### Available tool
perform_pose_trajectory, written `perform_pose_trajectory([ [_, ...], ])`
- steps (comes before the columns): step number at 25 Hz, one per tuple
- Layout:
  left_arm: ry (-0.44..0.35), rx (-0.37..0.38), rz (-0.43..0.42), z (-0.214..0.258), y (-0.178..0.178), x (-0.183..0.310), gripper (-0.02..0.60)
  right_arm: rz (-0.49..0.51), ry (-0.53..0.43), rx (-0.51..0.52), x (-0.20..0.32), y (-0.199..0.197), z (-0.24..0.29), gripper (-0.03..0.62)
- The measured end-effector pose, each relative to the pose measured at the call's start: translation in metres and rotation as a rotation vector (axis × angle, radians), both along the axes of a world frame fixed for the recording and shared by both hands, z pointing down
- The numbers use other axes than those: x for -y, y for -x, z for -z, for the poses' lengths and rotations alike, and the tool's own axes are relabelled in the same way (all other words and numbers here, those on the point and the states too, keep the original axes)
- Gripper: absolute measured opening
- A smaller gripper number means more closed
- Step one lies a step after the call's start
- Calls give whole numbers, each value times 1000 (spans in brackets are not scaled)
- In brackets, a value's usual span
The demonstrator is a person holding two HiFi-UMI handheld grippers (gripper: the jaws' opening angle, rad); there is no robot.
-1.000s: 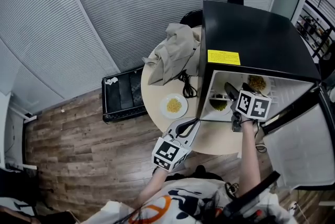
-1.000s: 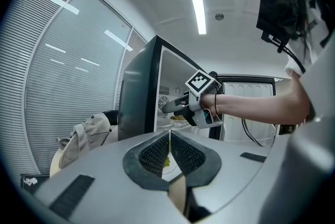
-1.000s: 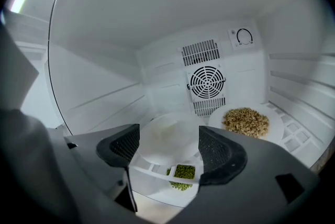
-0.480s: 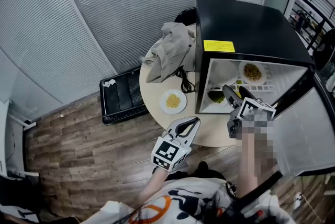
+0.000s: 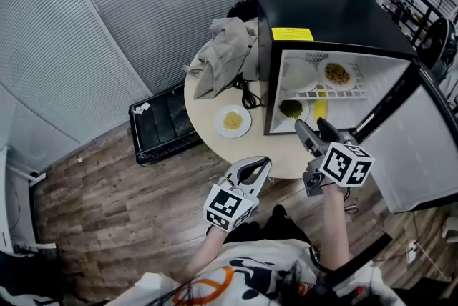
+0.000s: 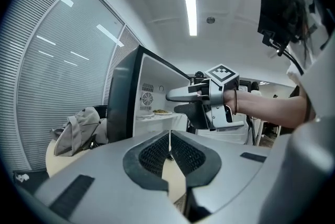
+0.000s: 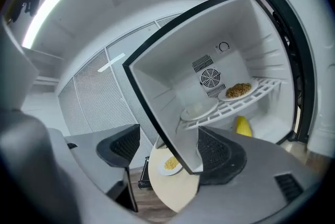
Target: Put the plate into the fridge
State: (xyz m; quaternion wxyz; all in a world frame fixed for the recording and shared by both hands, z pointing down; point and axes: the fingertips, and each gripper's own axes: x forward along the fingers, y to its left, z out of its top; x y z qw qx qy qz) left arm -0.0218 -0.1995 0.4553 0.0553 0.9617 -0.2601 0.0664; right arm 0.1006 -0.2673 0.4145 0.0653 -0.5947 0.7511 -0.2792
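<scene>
- We hold the right gripper [image 5: 312, 128] in front of the open fridge [image 5: 336, 18], jaws apart with nothing between them
- Our left gripper [image 5: 259, 167] hangs near the table [image 5: 209, 144] edge, jaws pressed together, empty
- The plate [image 5: 232, 121] of yellow food sits on the table just beside the fridge, apart from both grippers

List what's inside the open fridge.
Wire shelf: a white plate and a plate of food. Below: a dish of greens and a yellow item. The door edge covers the lower right corner.
</scene>
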Motion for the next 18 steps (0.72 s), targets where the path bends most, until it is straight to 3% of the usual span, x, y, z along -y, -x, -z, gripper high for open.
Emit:
perform_pose_trajectory([
  [9,36,-15,-81,-5,-2,-38,20,-30,39,85,-65,21,-21,335],
  [13,39,-14,-100,-7,-8,-48,20,-76,12,108,-82,16,-20,171],
  [15,38,-8,-113,-7,-13,-53,20,-84,13,146,-90,13,-21,167],
  [18,35,-1,-126,-5,-20,-61,20,-127,39,156,-103,4,-29,85],
])
